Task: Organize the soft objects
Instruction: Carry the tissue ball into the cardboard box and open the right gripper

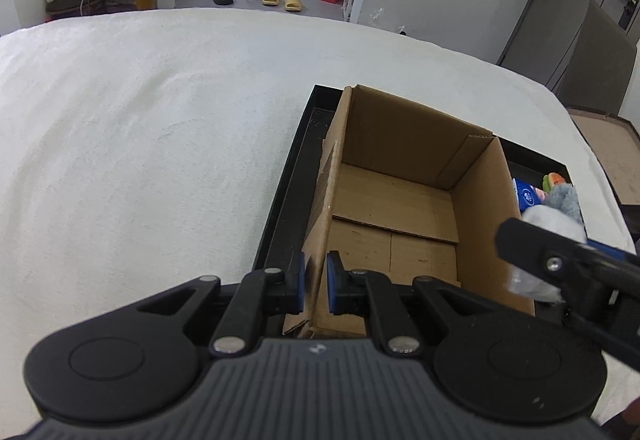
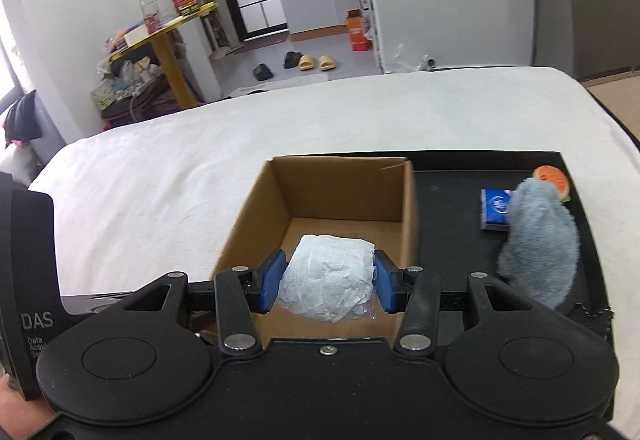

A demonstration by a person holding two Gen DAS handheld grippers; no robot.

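An open, empty cardboard box point(image 1: 400, 200) stands in the left part of a black tray point(image 1: 288, 192) on a white-covered surface. My left gripper point(image 1: 316, 282) is shut on the box's near left wall, one blue pad on each side of it. My right gripper point(image 2: 326, 280) is shut on a white crumpled soft bundle point(image 2: 328, 260), held above the box's point(image 2: 340, 184) near opening. In the right part of the tray point(image 2: 448, 208) lie a grey plush toy point(image 2: 540, 240), a blue tissue pack point(image 2: 494, 210) and an orange-and-green plush slice point(image 2: 552, 178).
The white cover point(image 1: 140, 140) spreads wide to the left of and behind the tray. Beyond its far edge, on the floor, are slippers point(image 2: 312, 61), an orange carton point(image 2: 357, 32) and a yellow table point(image 2: 168, 36) piled with clutter.
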